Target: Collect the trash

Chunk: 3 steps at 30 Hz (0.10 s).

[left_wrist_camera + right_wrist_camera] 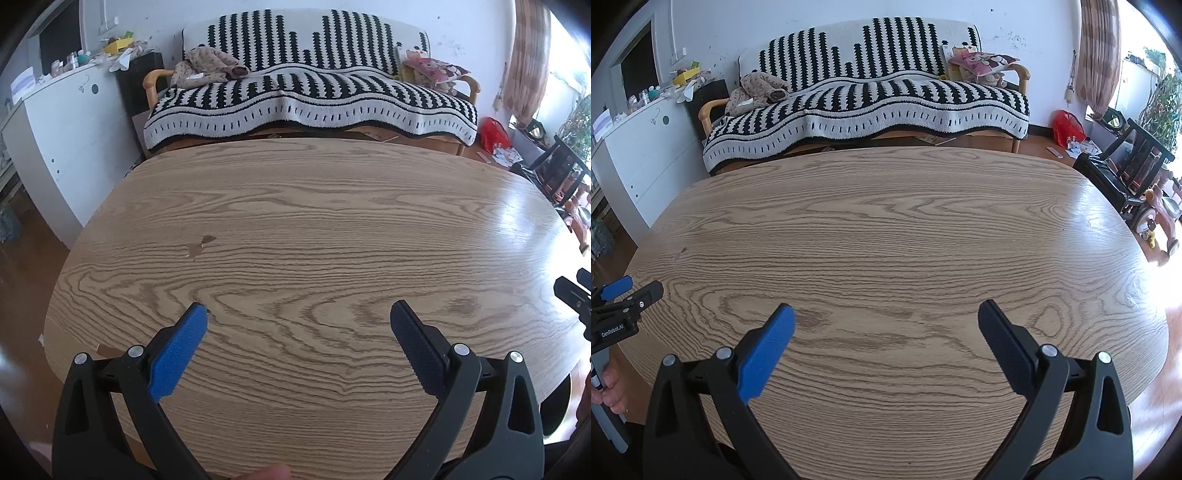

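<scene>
My left gripper [298, 314] hangs open over the near part of a wooden oval table [295, 221], with only bare wood between its blue pads. My right gripper [886, 314] is open too, above the same table [886, 229], nothing between its fingers. The left gripper [626, 291] shows at the left edge of the right wrist view, held by a hand [609, 387]. The right gripper's black tip [572, 295] pokes in at the right edge of the left wrist view. No trash item shows on the tabletop in either view. A small chipped mark [201, 245] is on the wood.
Behind the table stands a sofa [306, 99] under a black-and-white blanket, with clothes [207, 68] and a pink cushion [439, 70] on it. A white cabinet [62, 122] with clutter on top is at the left. A red bag [1067, 127], a dark chair [1126, 166] and a toy ride-on [1160, 218] are at the right.
</scene>
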Motion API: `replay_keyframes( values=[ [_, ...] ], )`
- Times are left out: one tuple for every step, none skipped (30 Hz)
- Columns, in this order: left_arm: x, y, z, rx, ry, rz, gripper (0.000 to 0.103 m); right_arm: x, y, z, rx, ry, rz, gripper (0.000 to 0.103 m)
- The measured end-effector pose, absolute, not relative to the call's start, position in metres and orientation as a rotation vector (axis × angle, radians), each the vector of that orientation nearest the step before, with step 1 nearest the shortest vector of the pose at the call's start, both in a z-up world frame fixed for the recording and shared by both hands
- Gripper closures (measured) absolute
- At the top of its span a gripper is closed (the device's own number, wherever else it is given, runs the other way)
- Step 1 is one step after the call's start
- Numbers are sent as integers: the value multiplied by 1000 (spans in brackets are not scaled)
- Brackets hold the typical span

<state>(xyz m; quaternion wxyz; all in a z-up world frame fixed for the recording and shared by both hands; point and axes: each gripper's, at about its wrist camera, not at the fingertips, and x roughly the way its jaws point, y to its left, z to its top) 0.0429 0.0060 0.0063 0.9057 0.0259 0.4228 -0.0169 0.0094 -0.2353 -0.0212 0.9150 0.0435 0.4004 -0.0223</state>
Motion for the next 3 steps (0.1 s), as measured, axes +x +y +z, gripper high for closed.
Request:
replay_keyframes(
  values=[
    [43,6,6,52,875,-34,7,9,-235,-21,89,825,-47,7],
    [43,6,6,52,878,-33,7,9,-235,-21,89,824,-47,7],
    [43,6,6,53,880,-32,7,10,-235,-21,90,825,-47,7]
  ],
)
